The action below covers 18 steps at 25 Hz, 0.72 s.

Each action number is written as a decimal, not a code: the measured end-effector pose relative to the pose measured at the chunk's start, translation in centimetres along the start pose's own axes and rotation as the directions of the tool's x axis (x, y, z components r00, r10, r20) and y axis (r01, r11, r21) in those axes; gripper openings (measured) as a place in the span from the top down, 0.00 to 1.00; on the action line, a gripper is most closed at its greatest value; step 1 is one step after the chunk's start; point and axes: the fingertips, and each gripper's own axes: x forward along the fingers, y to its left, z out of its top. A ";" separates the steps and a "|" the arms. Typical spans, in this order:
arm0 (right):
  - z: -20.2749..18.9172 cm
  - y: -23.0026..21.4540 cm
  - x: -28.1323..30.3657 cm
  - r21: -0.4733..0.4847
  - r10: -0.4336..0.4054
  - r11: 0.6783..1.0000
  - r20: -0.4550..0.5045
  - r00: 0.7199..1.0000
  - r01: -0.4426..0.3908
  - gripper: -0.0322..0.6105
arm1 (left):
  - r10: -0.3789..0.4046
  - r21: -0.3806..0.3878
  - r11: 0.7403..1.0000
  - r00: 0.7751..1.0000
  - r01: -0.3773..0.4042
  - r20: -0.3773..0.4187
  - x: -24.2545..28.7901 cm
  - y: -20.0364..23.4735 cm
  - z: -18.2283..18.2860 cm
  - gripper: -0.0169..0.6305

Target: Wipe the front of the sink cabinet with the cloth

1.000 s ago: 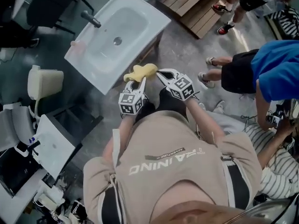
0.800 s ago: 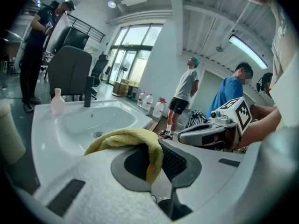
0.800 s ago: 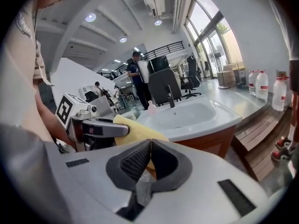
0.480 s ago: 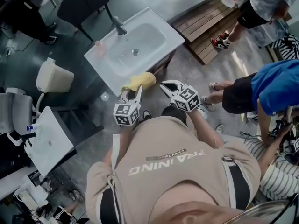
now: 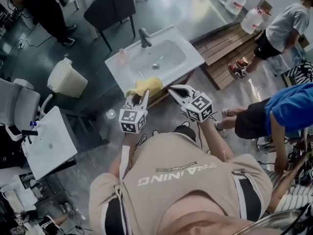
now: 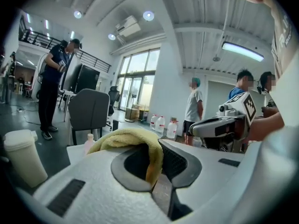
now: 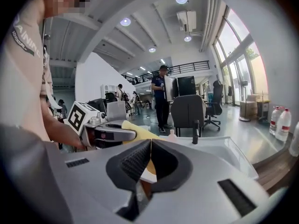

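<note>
Before the sink cabinet [image 5: 165,92], the left gripper [image 5: 138,96] is pinching the cloth [image 5: 145,86] ready for wiping; the right gripper [image 5: 176,89] is idling, jaws pressed together.

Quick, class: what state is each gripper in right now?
Left gripper: closed on the yellow cloth.
Right gripper: closed, holding nothing.

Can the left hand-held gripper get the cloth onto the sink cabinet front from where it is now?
Probably yes. The left hand-held gripper is shut on the cloth, which sits at the front edge of the sink, with nothing between. The cabinet front lies just below, mostly hidden under the basin.
</note>
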 end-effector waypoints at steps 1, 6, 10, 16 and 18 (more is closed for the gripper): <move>0.7 0.1 0.2 -0.014 0.004 1.000 0.010 1.000 -0.004 0.93 | 0.011 -0.004 1.000 1.000 -0.011 0.020 -0.2 0.6 0.6 0.91; 4.3 0.0 -0.1 -0.097 -0.003 0.995 0.093 0.996 0.012 0.93 | 0.083 -0.029 0.996 0.988 -0.080 0.132 -1.0 3.0 4.1 0.91; 6.7 -1.1 -0.7 -0.151 0.011 0.989 0.106 0.994 0.006 0.93 | 0.147 -0.045 0.989 0.969 -0.141 0.198 -1.8 4.2 7.0 0.91; 9.8 -3.7 -1.1 -0.160 0.040 0.987 0.124 0.991 -0.020 0.93 | 0.213 -0.056 0.977 0.947 -0.206 0.242 -1.9 5.3 10.7 0.91; 10.9 -4.7 -0.9 -0.164 0.052 0.986 0.143 0.988 -0.028 0.93 | 0.234 -0.055 0.972 0.937 -0.228 0.259 -1.8 5.6 12.1 0.91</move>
